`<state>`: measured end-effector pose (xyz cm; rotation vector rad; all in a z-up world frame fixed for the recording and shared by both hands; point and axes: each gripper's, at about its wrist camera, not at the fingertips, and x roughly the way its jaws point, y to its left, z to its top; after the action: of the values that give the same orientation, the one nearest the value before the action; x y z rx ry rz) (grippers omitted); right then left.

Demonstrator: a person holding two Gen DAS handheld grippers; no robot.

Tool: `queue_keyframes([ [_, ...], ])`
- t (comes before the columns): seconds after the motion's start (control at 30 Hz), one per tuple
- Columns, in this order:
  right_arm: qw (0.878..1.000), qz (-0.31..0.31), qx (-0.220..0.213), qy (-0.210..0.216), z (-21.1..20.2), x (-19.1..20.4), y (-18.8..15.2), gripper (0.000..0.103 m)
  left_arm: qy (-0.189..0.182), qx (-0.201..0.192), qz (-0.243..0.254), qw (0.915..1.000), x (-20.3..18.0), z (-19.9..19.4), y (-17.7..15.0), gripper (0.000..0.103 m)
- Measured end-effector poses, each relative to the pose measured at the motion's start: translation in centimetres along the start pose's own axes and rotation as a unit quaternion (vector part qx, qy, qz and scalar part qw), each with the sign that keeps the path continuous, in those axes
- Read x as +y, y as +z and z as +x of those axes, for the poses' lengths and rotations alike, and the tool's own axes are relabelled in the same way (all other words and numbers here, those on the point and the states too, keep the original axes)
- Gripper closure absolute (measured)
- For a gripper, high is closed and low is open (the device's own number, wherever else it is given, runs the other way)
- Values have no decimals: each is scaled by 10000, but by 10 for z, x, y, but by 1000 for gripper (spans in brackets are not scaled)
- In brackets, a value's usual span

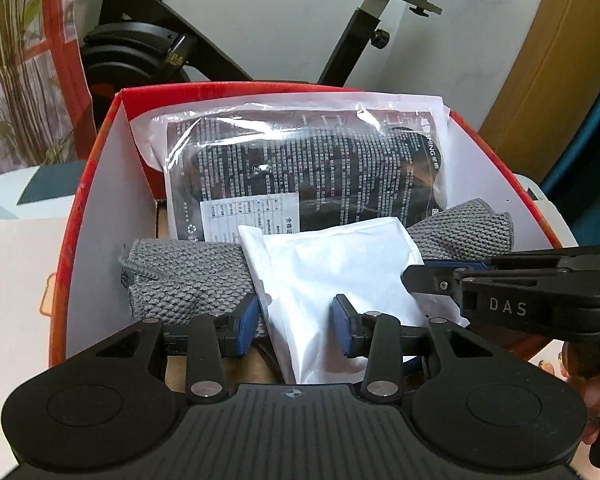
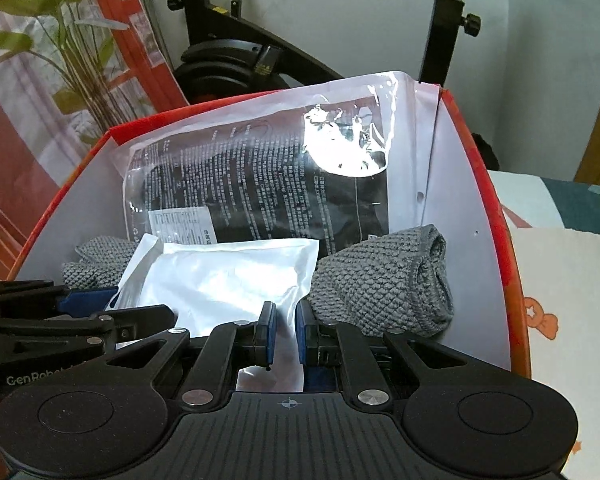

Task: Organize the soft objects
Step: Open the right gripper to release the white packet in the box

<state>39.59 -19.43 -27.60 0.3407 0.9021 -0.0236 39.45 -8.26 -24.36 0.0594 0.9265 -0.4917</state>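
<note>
Three soft items are already lodged in the red box (image 1: 96,184): printed bag (image 1: 300,168), grey cloth (image 1: 188,276), white pouch (image 2: 228,276). The left claw (image 1: 295,326) is held half open around the pouch's edge, ungripped; the right claw (image 2: 283,334) is narrowed almost shut over the pouch's near edge, though a pinch cannot be confirmed.

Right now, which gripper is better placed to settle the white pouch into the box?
Right. The right gripper is nearly shut on the white pouch's near edge, while the left gripper is open astride it, gripping nothing, above the red box.
</note>
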Motion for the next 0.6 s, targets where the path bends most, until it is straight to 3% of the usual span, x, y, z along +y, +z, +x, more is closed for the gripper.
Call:
queue_keyframes([
  [0.13,9997,-175,-139,-139,-12,6,-3,84,134,-81,273,9995,-7,-5,1,38],
  [0.27,9985,-327,-386,-187,-33,8,-7,76,112,-346,333,9988,-11,-22,1,31],
  [0.43,9962,-155,-858,-48,-69,-2,-17,26,61,-901,342,9953,-13,-61,-2,3],
  [0.53,9936,-32,-1128,88,-89,-9,-25,7,35,-1276,316,9913,-12,-88,-12,0],
  [0.6,9918,116,-1263,168,-102,-15,-32,1,98,-1436,290,9892,-13,-103,-18,0],
])
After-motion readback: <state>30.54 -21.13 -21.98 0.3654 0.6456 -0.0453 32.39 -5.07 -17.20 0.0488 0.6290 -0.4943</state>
